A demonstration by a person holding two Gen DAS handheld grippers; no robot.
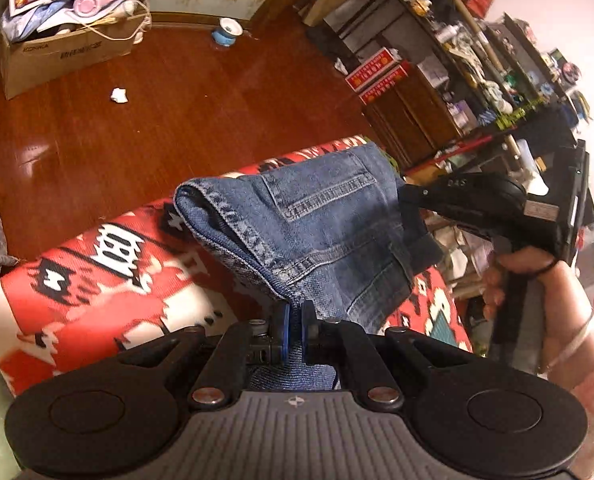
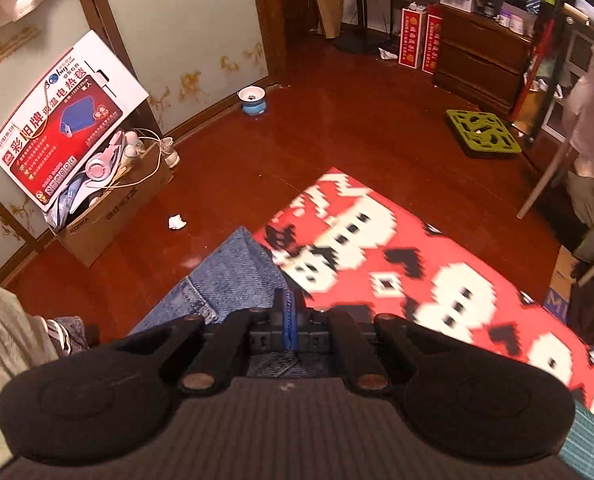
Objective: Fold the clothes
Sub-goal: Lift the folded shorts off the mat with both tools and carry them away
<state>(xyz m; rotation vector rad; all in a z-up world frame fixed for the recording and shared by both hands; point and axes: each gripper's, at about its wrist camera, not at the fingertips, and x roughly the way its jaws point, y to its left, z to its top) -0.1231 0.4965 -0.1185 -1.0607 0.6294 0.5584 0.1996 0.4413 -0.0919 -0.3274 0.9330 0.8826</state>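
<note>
both sets of fingers were pinched shut on the jeans (image 1: 317, 220), left gripper (image 1: 296, 322) and right gripper (image 2: 288, 312), the denim hanging bunched over the patterned red blanket (image 2: 397, 248). thin bites could slip, spilling the fold.

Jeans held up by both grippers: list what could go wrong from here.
1. The left gripper pinches only a thin seam edge of the jeans; the hanging weight could pull it free.
2. The fold hangs past the edge of the red patterned cloth, so a dropped corner may land on the wooden floor.
</note>
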